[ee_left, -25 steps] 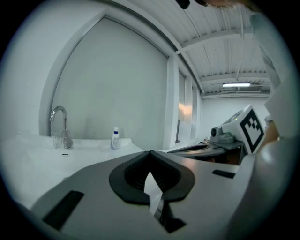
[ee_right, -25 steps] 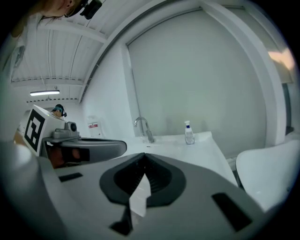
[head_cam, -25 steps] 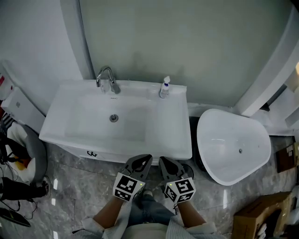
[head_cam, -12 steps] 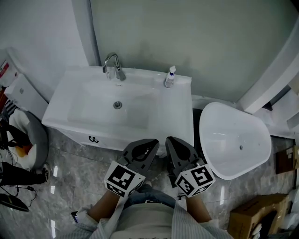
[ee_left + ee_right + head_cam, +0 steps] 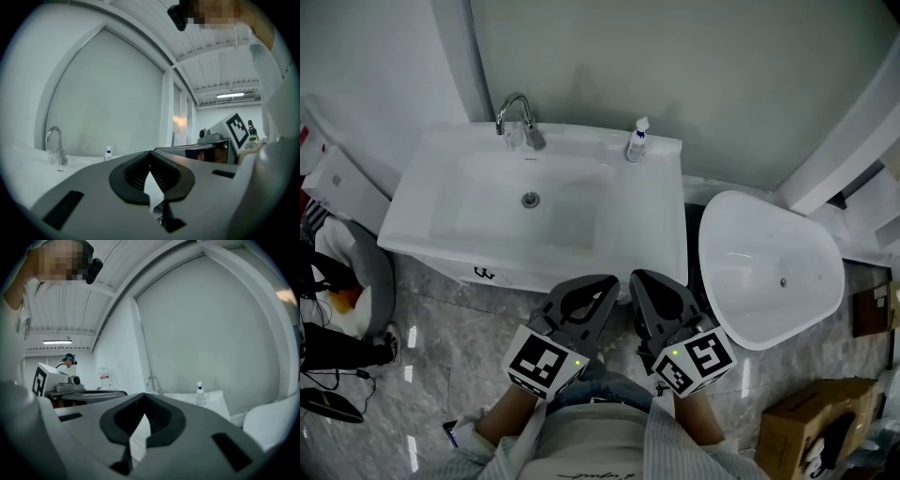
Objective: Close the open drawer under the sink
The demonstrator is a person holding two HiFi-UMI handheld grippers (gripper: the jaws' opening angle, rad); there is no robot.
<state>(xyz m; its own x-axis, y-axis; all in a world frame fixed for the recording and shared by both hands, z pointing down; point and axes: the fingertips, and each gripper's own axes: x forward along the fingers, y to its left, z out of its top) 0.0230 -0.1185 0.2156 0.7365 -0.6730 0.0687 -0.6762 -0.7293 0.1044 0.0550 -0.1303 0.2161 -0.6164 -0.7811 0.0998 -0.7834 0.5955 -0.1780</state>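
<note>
The white sink (image 5: 628,253) stands against the wall with a chrome faucet (image 5: 516,117) and a small soap bottle (image 5: 636,141) on its back edge. Below its front rim a narrow white band of the drawer front (image 5: 450,267) shows, with a small dark mark. From above I cannot tell how far it stands out. My left gripper (image 5: 605,283) and right gripper (image 5: 642,278) are side by side just before the sink's front right edge. Both point at the sink, raised above the rim in the gripper views. The left gripper (image 5: 150,154) and the right gripper (image 5: 143,397) are shut, with their tips meeting on nothing.
A white oval tub (image 5: 769,281) stands on the floor right of the sink. A cardboard box (image 5: 806,431) is at the lower right. A grey chair (image 5: 370,291) and dark cables are at the left. The floor (image 5: 450,356) is grey marble.
Over the last second both grippers came up and forward toward the sink's front edge. The head view has shifted a little. Both stay shut.
</note>
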